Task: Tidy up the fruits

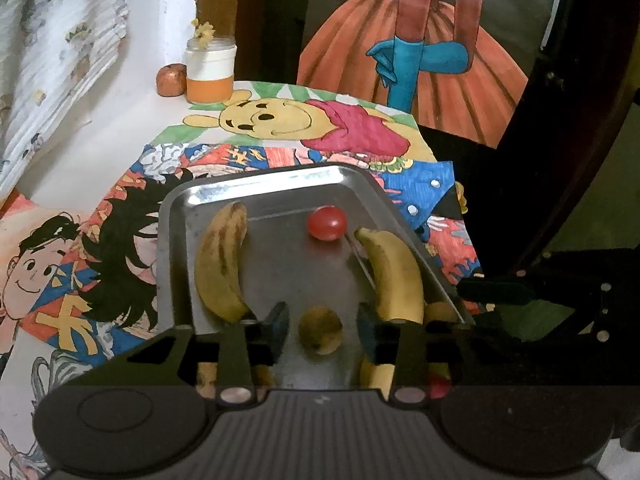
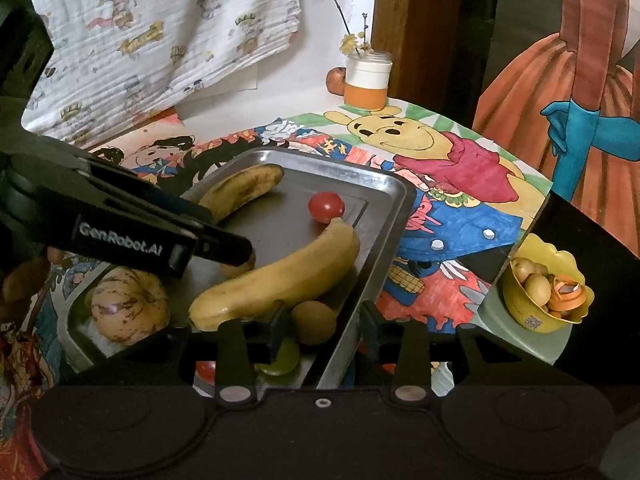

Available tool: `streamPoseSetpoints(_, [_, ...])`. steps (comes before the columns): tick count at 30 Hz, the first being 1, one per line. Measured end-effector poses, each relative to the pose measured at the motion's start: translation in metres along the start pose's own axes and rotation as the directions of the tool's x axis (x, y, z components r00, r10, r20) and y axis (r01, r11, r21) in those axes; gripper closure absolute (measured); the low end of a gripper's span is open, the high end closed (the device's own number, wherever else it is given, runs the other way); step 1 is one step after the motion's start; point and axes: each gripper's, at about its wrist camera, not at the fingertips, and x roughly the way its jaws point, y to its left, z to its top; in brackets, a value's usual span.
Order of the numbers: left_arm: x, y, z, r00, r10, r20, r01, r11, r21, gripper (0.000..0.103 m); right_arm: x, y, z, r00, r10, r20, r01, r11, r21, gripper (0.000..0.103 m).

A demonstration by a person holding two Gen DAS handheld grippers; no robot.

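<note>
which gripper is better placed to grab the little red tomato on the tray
Probably the left. The left gripper faces the red tomato almost head-on up the metal tray. From the right gripper a banana lies in the way.

Tray (image 1: 182, 216) shiny metal w/ smooth glare; cloth (image 2: 160, 32) crinkled fabric; tomato (image 1: 327, 223) glossy; bananas matt.
</note>
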Motion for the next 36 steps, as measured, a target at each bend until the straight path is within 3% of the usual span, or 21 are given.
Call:
streamPoseSetpoints(1, [-0.001, 0.0, 0.001, 1.0, 0.003, 0.007, -0.003, 1.0, -0.001, 0.049, -0.001, 0.0, 0.0, 1.0, -0.001, 0.001, 0.001, 1.0, 0.002, 0.058])
streamPoseSetpoints(9, [-0.012, 0.0, 0.004, 0.999, 0.019, 0.039, -0.019, 1.0, -0.005, 0.041, -0.008, -0.001, -0.002, 1.0, -0.01, 0.019, 0.01, 1.0, 0.022, 0.05])
streamPoseSetpoints(14, [-0.019, 0.002, 0.004, 0.998, 0.034, 0.058, -0.033, 0.999, -0.015, 0.028, -0.014, 0.0, -0.002, 0.999, -0.014, 0.04, 0.013, 0.999, 0.036, 0.034])
streamPoseSetpoints(21, [-0.033, 0.006, 0.003, 0.995, 0.042, 0.095, -0.038, 0.998, -0.045, 0.015, -0.021, -0.001, -0.003, 0.998, -0.02, 0.067, 0.016, 0.998, 0.065, 0.022])
streamPoseSetpoints(26, [-0.042, 0.006, 0.002, 0.99, 0.067, 0.125, -0.06, 0.996, -0.059, 0.002, -0.026, 0.0, -0.003, 0.996, -0.017, 0.085, 0.009, 0.996, 0.091, 0.008])
streamPoseSetpoints(36, [-0.055, 0.015, -0.004, 0.979, 0.117, 0.17, -0.099, 0.989, -0.113, 0.0, -0.036, 0.005, -0.003, 0.992, -0.033, 0.12, 0.018, 0.993, 0.12, 0.001])
